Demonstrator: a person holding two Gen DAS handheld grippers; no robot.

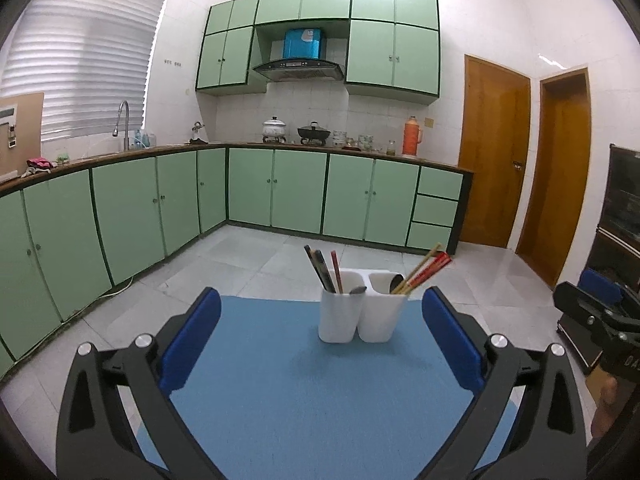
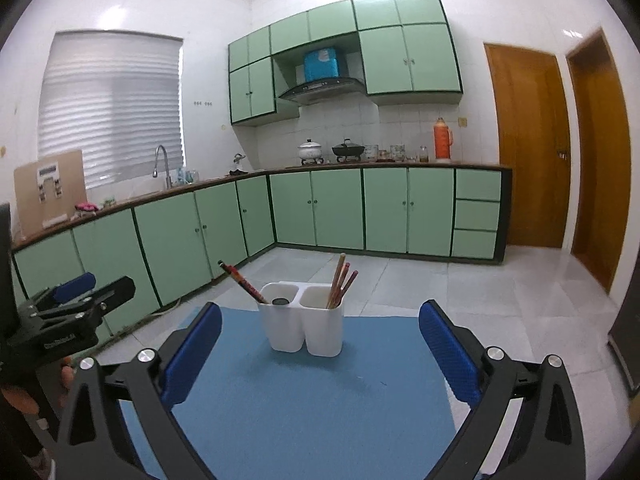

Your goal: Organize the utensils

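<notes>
**Utensil holder stands filled, both claws spread**

The white two-cup holder (image 1: pixel 362 308) stands upright on the blue mat (image 1: pixel 288 392) at the worktop's far end. In the left wrist view, its left cup carries dark and red chopsticks (image 1: pixel 324 270) plus a spoon (image 1: pixel 357 290); the right cup carries leaning tan and red chopsticks (image 1: pixel 422 270). The left claw (image 1: pixel 320 332) is released, its blue pads wide apart, empty, level, short of the holder. The right claw (image 2: pixel 320 336) is likewise released and empty, aimed at the holder.

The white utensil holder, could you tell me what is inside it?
The white utensil holder has chopsticks in both compartments and one spoon handle. Its walls hide their lower ends.
</notes>
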